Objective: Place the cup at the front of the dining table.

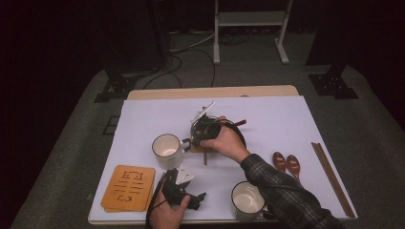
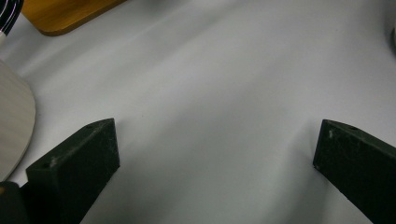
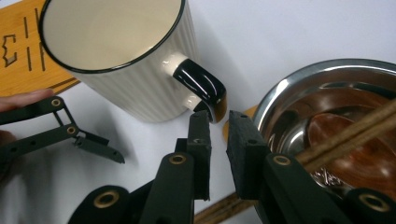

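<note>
My right tool (image 3: 218, 122), jaws narrowed, sat at the mug's handle (image 3: 201, 86); I judged squaring onto it best. Left tool (image 2: 215, 149) stood wide.

The mug (image 3: 126, 60) and steel bowl (image 3: 327, 121) crowd the right hand-held gripper (image 3: 218, 122); open worktop (image 2: 224, 79) lies before the left hand-held gripper (image 2: 215, 149).

- Two white mugs are standing on the table: one mug (image 1: 167, 150) left of centre, another mug (image 1: 248, 200) at the near edge
- One steel bowl (image 3: 327, 112) is sitting mid-table
- Two wooden spoons (image 1: 286, 163) are lying together at the right
- One pair of chopsticks (image 1: 333, 178) is lying beyond them
- Two stacked wooden coasters (image 1: 129, 188) are lying at the left
</note>
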`<state>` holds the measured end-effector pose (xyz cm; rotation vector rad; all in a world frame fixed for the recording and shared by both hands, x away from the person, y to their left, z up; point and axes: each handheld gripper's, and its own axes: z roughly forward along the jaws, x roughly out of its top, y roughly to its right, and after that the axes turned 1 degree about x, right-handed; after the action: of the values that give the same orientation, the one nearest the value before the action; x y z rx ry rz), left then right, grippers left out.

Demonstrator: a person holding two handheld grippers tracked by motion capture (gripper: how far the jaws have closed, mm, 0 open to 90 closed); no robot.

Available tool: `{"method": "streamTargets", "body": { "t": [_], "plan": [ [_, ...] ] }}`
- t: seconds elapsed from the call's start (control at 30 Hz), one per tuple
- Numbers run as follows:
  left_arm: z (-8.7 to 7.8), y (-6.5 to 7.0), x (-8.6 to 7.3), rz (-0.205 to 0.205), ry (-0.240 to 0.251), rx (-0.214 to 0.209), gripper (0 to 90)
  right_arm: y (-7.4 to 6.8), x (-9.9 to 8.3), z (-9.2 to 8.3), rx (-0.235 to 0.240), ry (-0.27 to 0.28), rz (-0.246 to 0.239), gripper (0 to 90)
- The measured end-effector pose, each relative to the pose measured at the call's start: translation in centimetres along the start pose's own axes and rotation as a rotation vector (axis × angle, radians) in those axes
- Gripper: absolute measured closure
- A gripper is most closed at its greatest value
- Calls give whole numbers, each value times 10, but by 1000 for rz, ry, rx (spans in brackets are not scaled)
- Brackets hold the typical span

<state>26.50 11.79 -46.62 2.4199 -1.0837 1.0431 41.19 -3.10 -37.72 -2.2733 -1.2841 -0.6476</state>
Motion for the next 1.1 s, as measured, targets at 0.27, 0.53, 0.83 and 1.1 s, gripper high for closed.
{"method": "streamTargets", "body": {
  "t": [0.27, 0.53, 0.83, 1.1],
  "plan": [
    [0, 0, 0, -1, 0, -1, 0, 5, -7, -18, 16, 46, 9, 727],
    [0, 0, 0, -4, 2, -2, 0, 12, -18, -36, 14, 78, 10, 620],
    [0, 0, 0, -9, 4, -3, 0, 24, -36, -56, 15, 119, 35, 476],
    [0, 1, 0, -8, 5, -2, 0, 36, -58, -74, -6, 147, 63, 424]
  ]
}}
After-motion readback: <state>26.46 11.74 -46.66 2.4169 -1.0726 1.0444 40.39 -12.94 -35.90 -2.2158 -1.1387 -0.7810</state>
